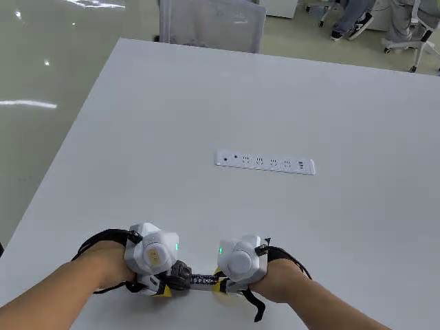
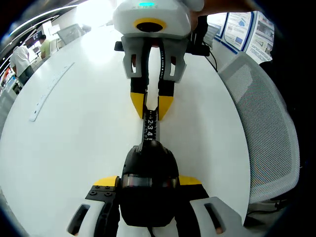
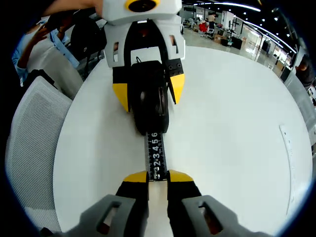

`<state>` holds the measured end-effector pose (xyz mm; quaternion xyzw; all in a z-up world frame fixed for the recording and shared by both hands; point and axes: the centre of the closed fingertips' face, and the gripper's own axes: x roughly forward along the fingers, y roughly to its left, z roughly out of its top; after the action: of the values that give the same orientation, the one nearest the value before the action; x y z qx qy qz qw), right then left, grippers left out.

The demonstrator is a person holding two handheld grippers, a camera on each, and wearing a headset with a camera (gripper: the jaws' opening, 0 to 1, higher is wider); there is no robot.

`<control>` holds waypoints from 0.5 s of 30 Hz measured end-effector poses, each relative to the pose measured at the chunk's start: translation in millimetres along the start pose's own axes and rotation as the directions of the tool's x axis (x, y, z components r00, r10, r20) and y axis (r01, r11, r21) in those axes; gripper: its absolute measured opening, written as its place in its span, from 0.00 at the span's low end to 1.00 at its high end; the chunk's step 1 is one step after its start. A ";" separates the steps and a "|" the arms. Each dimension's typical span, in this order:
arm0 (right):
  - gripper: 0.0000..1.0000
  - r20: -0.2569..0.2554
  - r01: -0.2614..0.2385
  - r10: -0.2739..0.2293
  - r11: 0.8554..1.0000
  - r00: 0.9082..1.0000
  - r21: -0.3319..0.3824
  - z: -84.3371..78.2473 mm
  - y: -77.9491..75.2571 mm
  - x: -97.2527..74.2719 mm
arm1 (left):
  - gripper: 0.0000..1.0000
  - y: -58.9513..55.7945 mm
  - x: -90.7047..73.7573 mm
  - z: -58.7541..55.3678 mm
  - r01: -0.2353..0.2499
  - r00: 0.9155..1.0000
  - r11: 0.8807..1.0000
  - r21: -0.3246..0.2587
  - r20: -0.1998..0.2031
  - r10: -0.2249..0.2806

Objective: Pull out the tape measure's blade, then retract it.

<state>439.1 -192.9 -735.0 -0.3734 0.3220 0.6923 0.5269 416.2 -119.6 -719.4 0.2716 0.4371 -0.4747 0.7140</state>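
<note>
tape measure [image 2: 149,170] snug in left gripper [image 2: 148,181] jaws, blade [image 3: 155,153] in right gripper [image 3: 157,177] jaws

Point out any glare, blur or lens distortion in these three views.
Head view: ceiling lights glare off the floor; the table is evenly lit. Left gripper view: fisheye bends the table's edge, glare whitens it at the top; tape measure dark, little detail. Right gripper view: blade numerals crisp, edges curved.
</note>
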 end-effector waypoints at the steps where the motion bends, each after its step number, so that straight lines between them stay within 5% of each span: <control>1: 0.12 -0.002 0.001 -0.001 1.000 1.000 0.005 -2.8 0.2 -1.6 | 0.40 0.1 0.3 0.3 0.000 1.000 1.000 -0.001 0.001 0.000; 15: 0.12 -0.023 0.020 -0.020 0.999 1.000 0.031 -29.7 -3.9 -13.8 | 0.40 1.8 2.7 0.7 0.000 1.000 1.000 -0.003 -0.002 0.000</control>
<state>450.5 -223.6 -738.6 -0.3762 0.3348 0.6777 0.5359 418.5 -120.6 -721.5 0.2711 0.4383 -0.4737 0.7142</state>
